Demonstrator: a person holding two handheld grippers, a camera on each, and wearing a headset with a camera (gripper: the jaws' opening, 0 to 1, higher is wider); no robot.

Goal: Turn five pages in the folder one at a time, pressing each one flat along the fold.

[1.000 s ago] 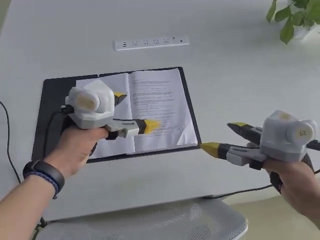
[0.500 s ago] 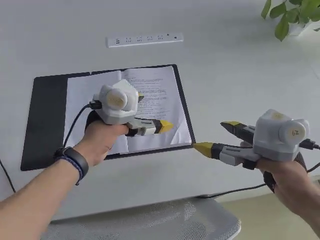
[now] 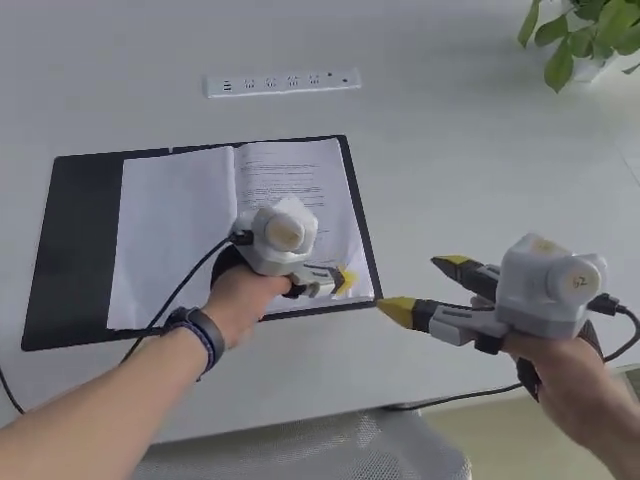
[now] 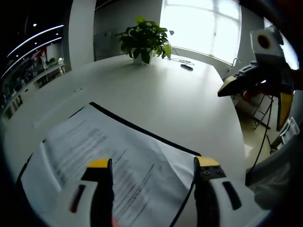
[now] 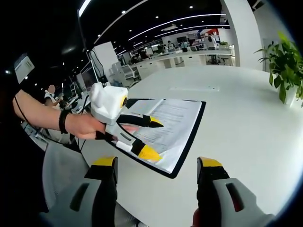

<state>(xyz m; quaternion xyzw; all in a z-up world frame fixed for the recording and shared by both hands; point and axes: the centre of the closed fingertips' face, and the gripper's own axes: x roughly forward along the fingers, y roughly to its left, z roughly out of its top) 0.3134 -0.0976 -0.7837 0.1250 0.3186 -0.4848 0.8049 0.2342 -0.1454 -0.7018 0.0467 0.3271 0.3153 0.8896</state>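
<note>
The left tongs [image 3: 338, 281] are held in the person's left hand [image 3: 245, 295] with the yellow-tipped jaws apart and nothing clamped between them. In the left gripper view these tongs [image 4: 153, 163] are seen low over the near outer corner of the printed page [image 4: 94, 142]; whether the paper is touched cannot be told. The right tongs [image 3: 422, 285], gripped by the right hand [image 3: 560, 370], are likewise spread and empty, and are pointed at the left tongs from just beside them, off the folder's corner and over bare tabletop [image 3: 480, 150]. In the right gripper view the right tongs [image 5: 156, 162] are aimed at the left tongs [image 5: 152, 138], and in the left gripper view the right tongs [image 4: 232, 82] are seen at the upper right. Beneath and beyond the left tongs a black folder [image 3: 70, 250] is laid open flat on the white tabletop. A blank page [image 3: 175, 240] is spread on the side away from the right tongs, and the printed page [image 3: 300, 190] on the side nearer them. A dark wristband [image 3: 200, 330] is worn behind the left tongs, and a black cable [image 3: 190, 280] is trailed from them. Far beyond the folder a white power strip [image 3: 282, 83] is set. Well beyond the right tongs a green plant [image 3: 575, 40] is placed. A grey chair [image 3: 300, 445] is seen below the tabletop's near edge.
</note>
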